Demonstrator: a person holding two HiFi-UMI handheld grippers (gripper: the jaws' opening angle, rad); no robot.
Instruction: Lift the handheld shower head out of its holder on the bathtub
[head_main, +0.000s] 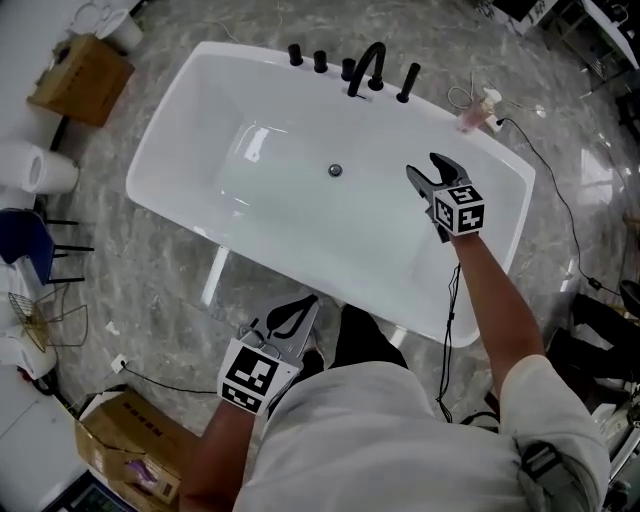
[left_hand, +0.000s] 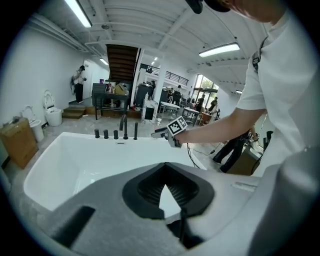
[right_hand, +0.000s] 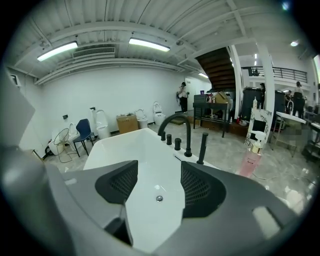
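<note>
Grey marbled floor; a white rectangular freestanding bathtub (head_main: 180, 130) is being viewed from above. The slim black handheld shower head (head_main: 408, 84) is being kept upright in its holder on the far rim, at 1 o'clock from the round metal drain (head_main: 335, 170), just right of the curved black spout (head_main: 368, 65). The right gripper (head_main: 425, 168) is being held over the basin at 3 o'clock from the drain, jaws spread, nothing between them, well apart from the shower head. The left gripper (head_main: 310, 300) is being held outside the near rim at 6 o'clock, jaw tips pressed together, empty.
</note>
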